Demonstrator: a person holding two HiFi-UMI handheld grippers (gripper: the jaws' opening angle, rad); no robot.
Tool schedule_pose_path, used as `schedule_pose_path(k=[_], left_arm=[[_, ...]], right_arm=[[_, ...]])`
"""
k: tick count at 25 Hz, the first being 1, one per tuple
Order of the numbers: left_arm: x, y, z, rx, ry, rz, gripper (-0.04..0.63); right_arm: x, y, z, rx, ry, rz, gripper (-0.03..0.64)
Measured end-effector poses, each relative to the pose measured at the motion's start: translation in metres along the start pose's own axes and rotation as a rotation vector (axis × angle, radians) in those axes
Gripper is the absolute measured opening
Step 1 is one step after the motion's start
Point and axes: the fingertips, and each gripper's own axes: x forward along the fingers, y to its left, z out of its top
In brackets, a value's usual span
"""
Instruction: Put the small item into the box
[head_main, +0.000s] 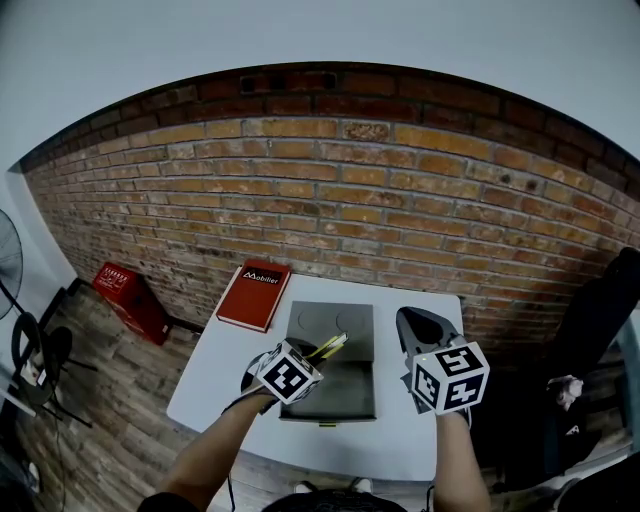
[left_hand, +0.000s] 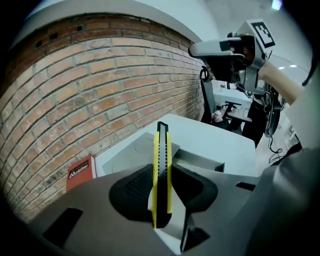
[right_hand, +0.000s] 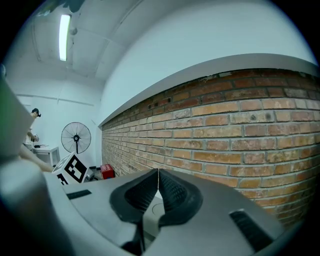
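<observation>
The left hand-held gripper (left_hand: 162, 186) is clamped on one yellow utility knife (left_hand: 161, 150), held over one grey box (head_main: 345, 392) on the desk (head_main: 220, 372). The right hand-held gripper (right_hand: 158, 187), jaws together and empty, is right of the box; one red book (head_main: 255, 296) lies beyond its far left corner

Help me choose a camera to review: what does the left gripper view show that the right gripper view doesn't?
Only the left gripper view: a yellow utility knife clamped in the left gripper tongs, the grey box, a red book. Only the right gripper view: the right gripper tongs shut and empty, a floor fan. Both: the brick wall.
</observation>
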Motion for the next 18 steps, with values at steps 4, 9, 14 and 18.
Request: schedule_pose_path(k=[4, 9, 14, 18], left_arm=[[0.012, -0.009, -0.007, 0.037, 0.040, -0.031, 0.132], [0.024, -0.022, -0.015, 0.125, 0.109, -0.065, 0.132], [0.037, -0.030, -0.022, 0.161, 0.158, -0.117, 0.132], [0.047, -0.034, -0.033, 0.165, 0.205, -0.156, 0.132]], right_arm=[[0.000, -0.002, -0.001, 0.000, 0.005, -0.001, 0.021], [-0.003, -0.010, -0.004, 0.001, 0.007, -0.012, 0.020], [-0.006, -0.014, -0.004, 0.002, 0.007, -0.024, 0.021], [-0.008, -0.015, -0.007, 0.003, 0.016, -0.027, 0.021]])
